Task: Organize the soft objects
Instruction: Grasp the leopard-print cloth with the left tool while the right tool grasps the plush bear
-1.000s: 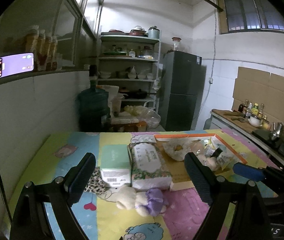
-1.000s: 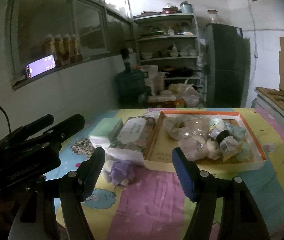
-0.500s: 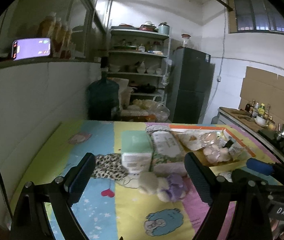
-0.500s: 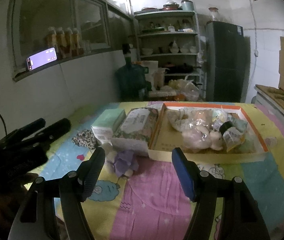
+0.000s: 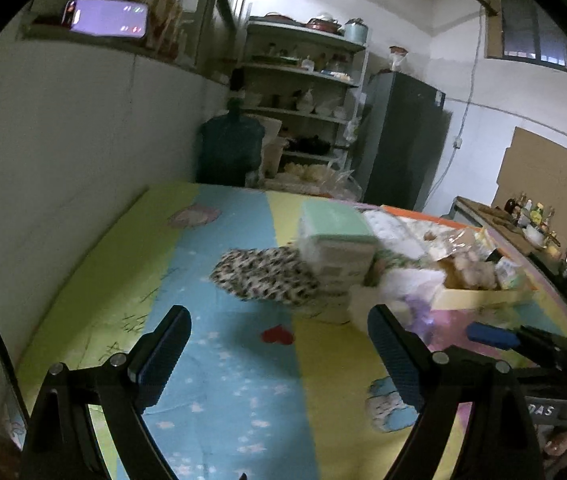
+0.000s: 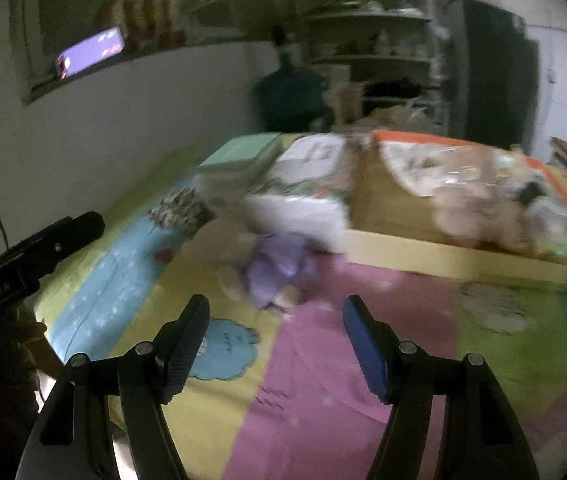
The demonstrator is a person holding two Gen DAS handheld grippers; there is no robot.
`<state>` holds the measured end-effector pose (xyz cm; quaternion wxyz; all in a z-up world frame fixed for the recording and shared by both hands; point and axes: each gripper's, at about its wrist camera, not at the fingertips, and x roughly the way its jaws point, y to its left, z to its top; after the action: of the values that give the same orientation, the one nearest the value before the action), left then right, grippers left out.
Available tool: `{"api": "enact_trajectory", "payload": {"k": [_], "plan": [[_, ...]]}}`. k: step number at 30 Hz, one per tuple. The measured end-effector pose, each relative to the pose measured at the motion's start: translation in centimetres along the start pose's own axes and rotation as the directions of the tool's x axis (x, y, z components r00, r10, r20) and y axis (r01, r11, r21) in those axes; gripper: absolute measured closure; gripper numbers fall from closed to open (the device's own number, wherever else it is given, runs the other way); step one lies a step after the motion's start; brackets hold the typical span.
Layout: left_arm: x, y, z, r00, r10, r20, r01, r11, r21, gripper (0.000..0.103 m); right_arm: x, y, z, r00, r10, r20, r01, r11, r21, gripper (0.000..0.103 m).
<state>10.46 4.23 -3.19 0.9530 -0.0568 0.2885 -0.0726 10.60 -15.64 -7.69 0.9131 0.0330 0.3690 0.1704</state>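
Right now both claws are hanging open and empty: the right claw (image 6: 275,320) is facing the purple plush toy (image 6: 273,266) lying on the desk (image 6: 323,380) just before the tray (image 6: 443,256), while the left claw (image 5: 279,332) is facing the leopard-print cloth (image 5: 263,276). Blur is risking a misjudged, glancing pinch.

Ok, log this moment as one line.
left gripper: open, empty | right gripper: open, empty | plush toy: on mat, ungrasped | leopard cloth: on mat
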Motion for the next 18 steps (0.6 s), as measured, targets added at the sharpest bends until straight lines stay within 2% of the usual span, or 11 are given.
{"api": "enact_trajectory", "payload": {"k": [6, 8, 10, 13, 17, 18], "plan": [[1.9, 1.6, 1.0, 0.999, -0.009, -0.040, 0.010, 0.999, 0.042, 0.013, 3.9, 1.1, 1.4, 0.998, -0.031, -0.058, 0.025, 0.995, -0.099, 0.032], [2.8, 1.7, 1.5, 0.997, -0.037, -0.064, 0.041, 0.997, 0.067, 0.013, 4.7, 1.1, 1.7, 0.996, -0.040, -0.074, 0.031, 0.992, -0.122, 0.031], [4.5, 1.9, 2.4, 0.991, -0.074, -0.107, 0.085, 0.991, 0.106, 0.013, 5.5, 1.1, 2.0, 0.995, -0.045, -0.086, 0.032, 0.988, -0.148, 0.029], [6.8, 2.1, 3.2, 0.984, -0.087, -0.153, 0.110, 0.983, 0.148, 0.013, 6.2, 1.3, 2.2, 0.994, -0.050, -0.096, 0.033, 0.985, -0.172, 0.029], [9.8, 2.6, 4.1, 0.971, -0.112, -0.211, 0.146, 0.977, 0.156, 0.013, 7.1, 0.9, 2.4, 0.992, -0.040, -0.116, 0.022, 0.988, -0.155, 0.029], [10.7, 2.6, 4.2, 0.966, -0.117, -0.229, 0.157, 0.974, 0.164, 0.013, 7.2, 0.8, 2.5, 0.992, -0.036, -0.118, 0.018, 0.989, -0.146, 0.032]]}}
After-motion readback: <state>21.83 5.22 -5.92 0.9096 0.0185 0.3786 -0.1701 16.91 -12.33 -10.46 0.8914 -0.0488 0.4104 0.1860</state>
